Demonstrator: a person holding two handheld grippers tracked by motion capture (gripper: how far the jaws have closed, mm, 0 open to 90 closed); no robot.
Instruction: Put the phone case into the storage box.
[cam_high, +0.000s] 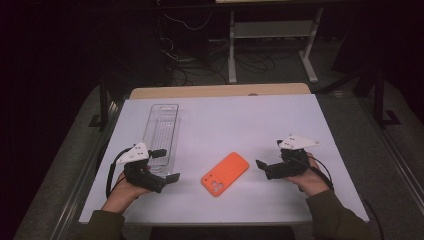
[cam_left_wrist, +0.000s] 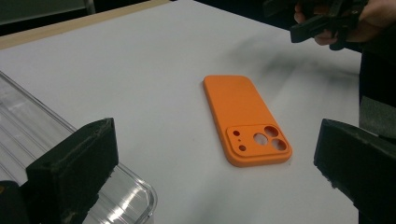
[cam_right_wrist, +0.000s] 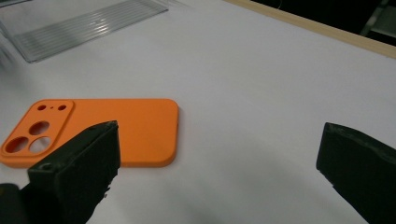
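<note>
Both hand-held grippers sat low over the white table (cam_high: 280, 120) when I checked the feeds, one at each side of the orange rectangular silicone phone case (cam_high: 225, 173). My right gripper (cam_high: 265, 167) had its jaws spread as wide as they go, nothing between them, aimed toward the case's plain end; I judged that spacing was meant to clear the case's width for a pinch across its sides. My left gripper (cam_high: 167, 180) was also wide and empty, resting just beside the near end of the clear ribbed plastic tray (cam_high: 161, 131), which I took as the likely place for the case to go.

The case lay flat, back upward, near the table's middle front and well apart from the tray. It had rounded corners, a smooth matte surface and a raised square camera block with three large round holes and two small ones at the end nearest me. It looked thin and slightly soft, so I reckoned its low edge would give little to grip.
</note>
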